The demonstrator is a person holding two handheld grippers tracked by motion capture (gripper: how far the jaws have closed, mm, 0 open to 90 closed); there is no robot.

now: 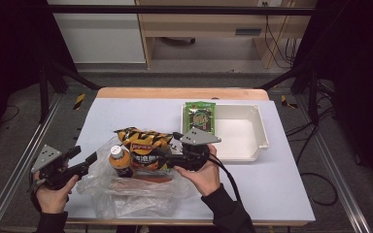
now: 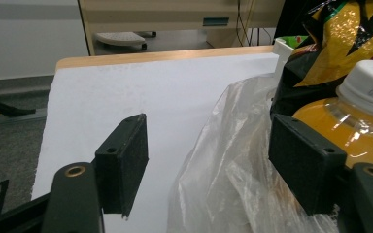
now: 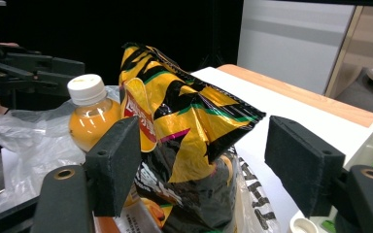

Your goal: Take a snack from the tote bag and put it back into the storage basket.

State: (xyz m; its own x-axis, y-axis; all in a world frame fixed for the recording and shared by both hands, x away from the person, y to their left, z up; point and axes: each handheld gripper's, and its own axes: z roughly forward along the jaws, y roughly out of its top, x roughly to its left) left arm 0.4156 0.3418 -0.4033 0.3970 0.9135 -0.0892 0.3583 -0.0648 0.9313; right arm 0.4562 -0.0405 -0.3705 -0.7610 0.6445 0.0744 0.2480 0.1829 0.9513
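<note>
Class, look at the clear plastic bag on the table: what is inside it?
In the clear plastic bag stand an orange drink bottle and a yellow-black snack bag; a reddish flat packet lies beneath, mostly covered.

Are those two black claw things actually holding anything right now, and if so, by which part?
Nothing is held. The right gripper stands open around the yellow-black snack bag; the left gripper stands open at the clear plastic bag's edge.

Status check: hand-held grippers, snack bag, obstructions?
Both open: left hand-held gripper at plastic bag, right hand-held gripper around snack bag, not pressing. Orange bottle alongside.
</note>
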